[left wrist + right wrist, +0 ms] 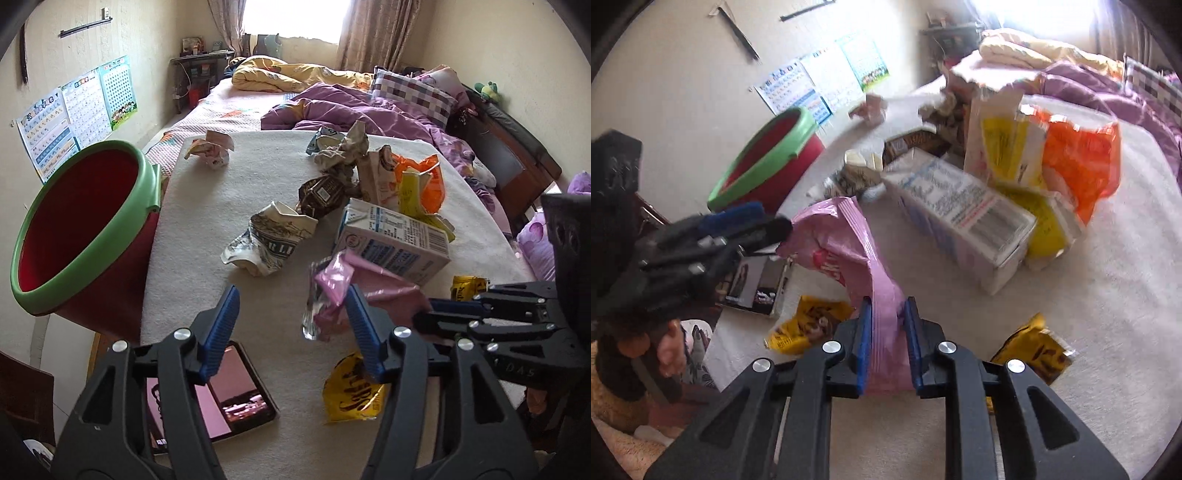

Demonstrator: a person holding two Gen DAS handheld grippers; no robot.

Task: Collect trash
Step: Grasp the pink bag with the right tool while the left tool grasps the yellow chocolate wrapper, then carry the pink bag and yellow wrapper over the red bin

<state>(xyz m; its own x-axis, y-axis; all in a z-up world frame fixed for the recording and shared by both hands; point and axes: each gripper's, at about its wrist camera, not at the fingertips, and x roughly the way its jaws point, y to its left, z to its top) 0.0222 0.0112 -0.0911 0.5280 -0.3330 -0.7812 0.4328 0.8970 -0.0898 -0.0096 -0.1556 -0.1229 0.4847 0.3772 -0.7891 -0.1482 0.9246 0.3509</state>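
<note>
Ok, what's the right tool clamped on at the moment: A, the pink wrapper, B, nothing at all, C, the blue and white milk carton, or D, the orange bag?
A: in the right wrist view, the right tool is shut on the pink wrapper, lifted above the table.

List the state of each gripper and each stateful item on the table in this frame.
right gripper: shut on the pink wrapper, lifted.
left gripper: open, empty.
pink wrapper: crumpled, held off the table.
red bin: open, tilted, no trash visible inside.
milk carton: lying on its side.
paper cup: crushed, lying down.
phone: screen lit, flat on the table.
orange bag: torn open.
</note>
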